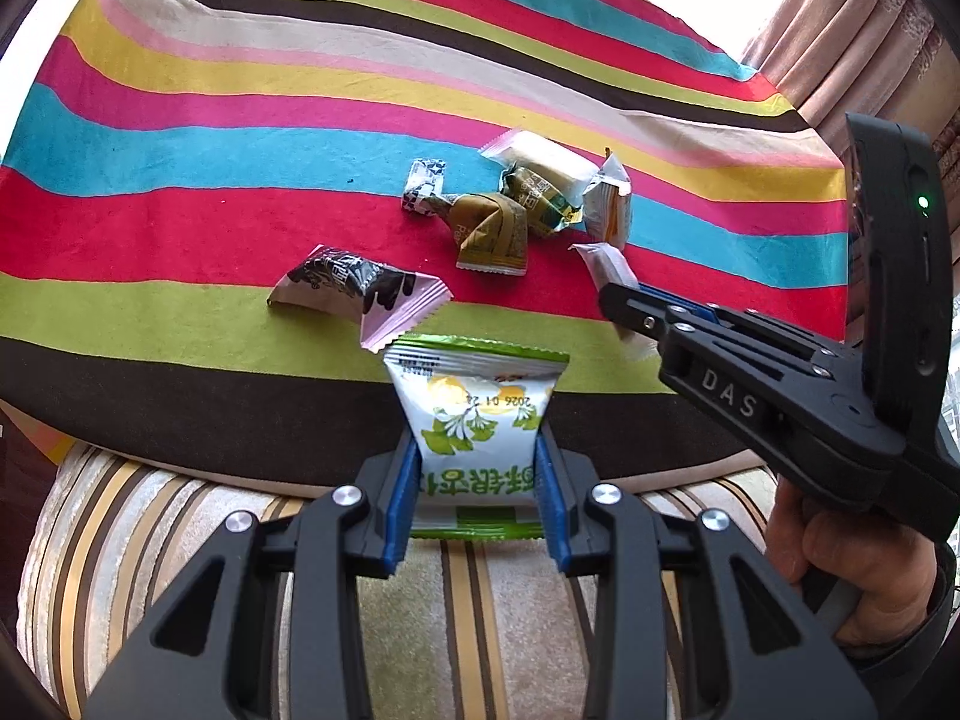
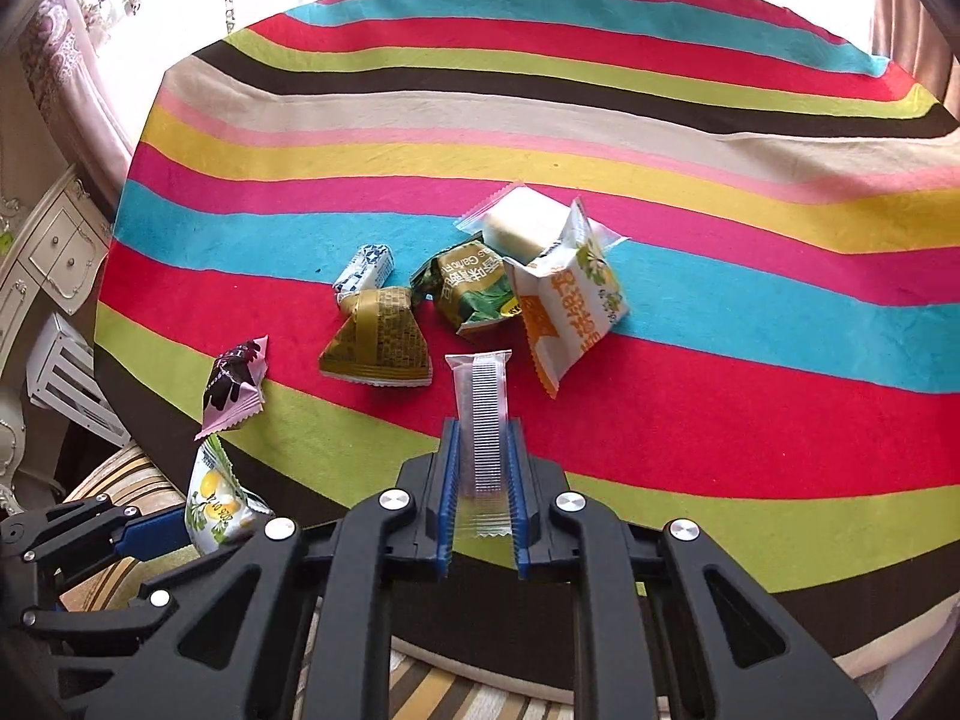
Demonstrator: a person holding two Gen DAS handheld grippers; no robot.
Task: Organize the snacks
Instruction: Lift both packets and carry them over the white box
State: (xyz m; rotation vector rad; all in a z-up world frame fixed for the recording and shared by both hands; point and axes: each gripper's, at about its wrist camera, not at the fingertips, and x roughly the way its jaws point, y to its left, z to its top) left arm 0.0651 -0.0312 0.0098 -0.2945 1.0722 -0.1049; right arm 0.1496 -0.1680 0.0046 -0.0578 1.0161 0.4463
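My left gripper (image 1: 478,457) is shut on a green-and-white snack packet (image 1: 474,414), held upright just over the near edge of the striped tablecloth (image 1: 240,138). My right gripper (image 2: 483,429) is shut on a thin clear-wrapped packet (image 2: 480,396), seen edge-on above the red stripe. In the left wrist view the right gripper (image 1: 624,294) reaches in from the right, a hand behind it. Loose on the cloth lie a pink-and-black packet (image 2: 231,387), an olive-gold packet (image 2: 378,339), a blue-and-white candy (image 2: 363,267), a dark green packet (image 2: 471,288), a white cake packet (image 2: 522,222) and an orange-and-white packet (image 2: 570,306).
A striped cushioned seat (image 1: 180,540) sits below the table's near edge. Curtains (image 1: 840,30) hang behind the table on the right. A white dresser (image 2: 48,252) and a white slatted rack (image 2: 66,378) stand to the left of the table.
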